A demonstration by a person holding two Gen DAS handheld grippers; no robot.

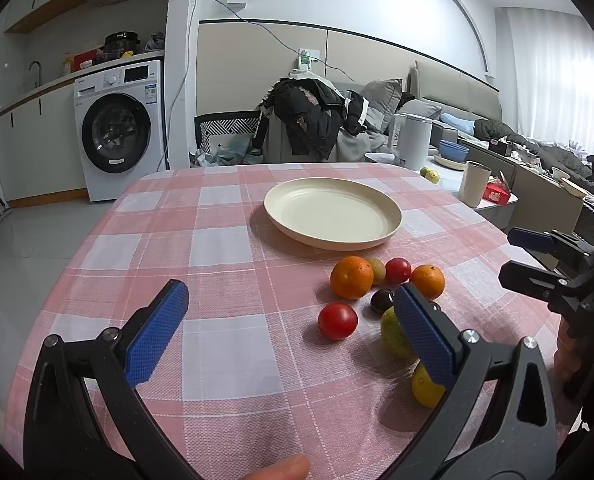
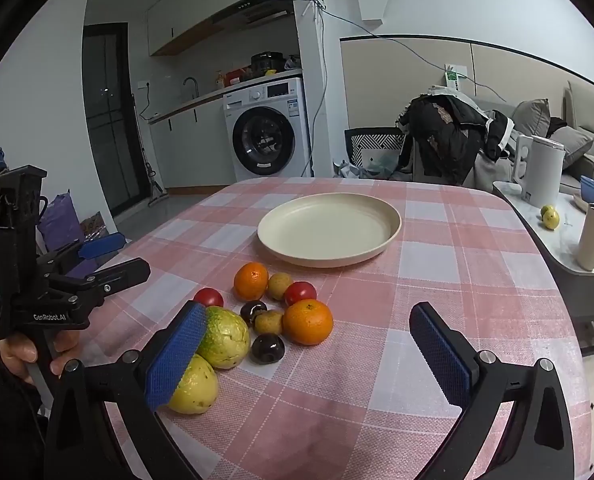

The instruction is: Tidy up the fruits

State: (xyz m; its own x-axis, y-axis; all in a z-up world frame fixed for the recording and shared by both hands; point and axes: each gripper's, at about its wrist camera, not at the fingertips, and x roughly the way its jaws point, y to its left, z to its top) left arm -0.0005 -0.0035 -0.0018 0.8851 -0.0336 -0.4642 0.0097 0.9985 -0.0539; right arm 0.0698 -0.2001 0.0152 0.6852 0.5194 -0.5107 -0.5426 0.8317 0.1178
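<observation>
The left gripper (image 1: 293, 320) hangs over the checked cloth with its blue ribbed pads spread wide and nothing between them. From it, the heap of fruit lies ahead and to the right, partly hidden behind its right-hand finger; only the near red tomato (image 1: 337, 320) sits close to the line of its gap.

The right gripper (image 2: 309, 344) is also spread wide and empty. The heap lies ahead of it and towards its left finger, whose pad covers part of the green guava (image 2: 227, 338) and the yellow guava (image 2: 195, 386). The big orange (image 2: 307, 321) and a dark plum (image 2: 268, 348) sit just beyond its open gap, so this hand looks the better placed of the two (my reading, not a certainty).

The cream plate (image 2: 391, 216), empty, stands beyond the heap from both grippers, a little apart from the nearest fruit.

Most pieces are round, with no long axis to line up on; the guavas are lumpy and slightly oval, their skins dull and pitted. The oranges are dimpled, the tomatoes and plums smooth and glossy (likely to roll if nudged), and the small brownish fruits matt. The cloth is a woven, faintly shiny pink check.
</observation>
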